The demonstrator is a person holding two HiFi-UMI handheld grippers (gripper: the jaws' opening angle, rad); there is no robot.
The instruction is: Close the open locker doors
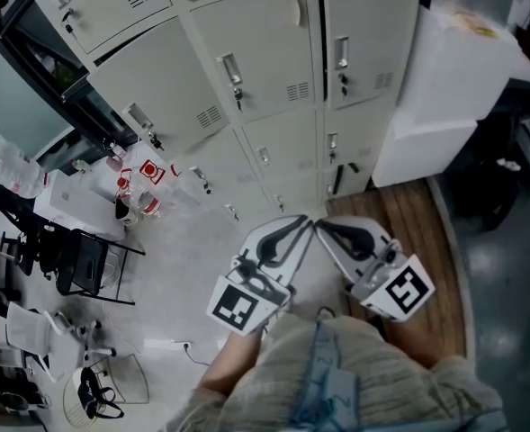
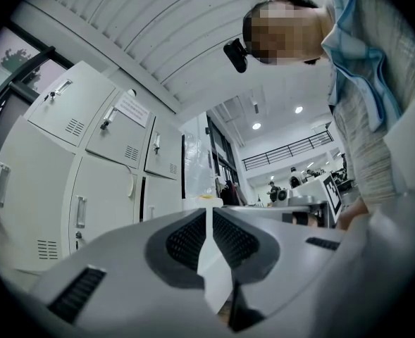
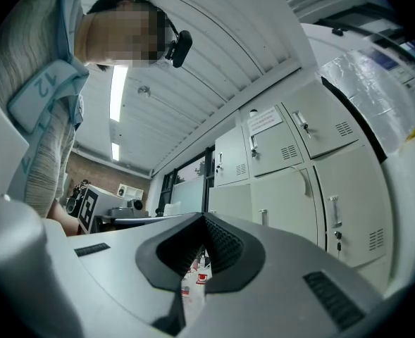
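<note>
A bank of cream metal lockers (image 1: pixel 247 70) fills the top of the head view, and also shows in the left gripper view (image 2: pixel 101 189) and the right gripper view (image 3: pixel 299 174). The upper right door (image 1: pixel 368 43) has a dark slit along its left edge and looks slightly ajar. A low door (image 1: pixel 353 171) shows a similar dark gap. My left gripper (image 1: pixel 306 221) (image 2: pixel 208 211) and right gripper (image 1: pixel 319 224) (image 3: pixel 204 219) are held side by side in front of the low lockers, tips almost together. Both are shut with nothing in them and touch no door.
A large white box-like unit (image 1: pixel 444 88) stands right of the lockers, with a strip of wooden floor (image 1: pixel 417 232) below it. At the left are red-labelled plastic containers (image 1: pixel 143 183), a black rack (image 1: pixel 85 264) and cables. The person's torso (image 1: pixel 336 376) fills the bottom.
</note>
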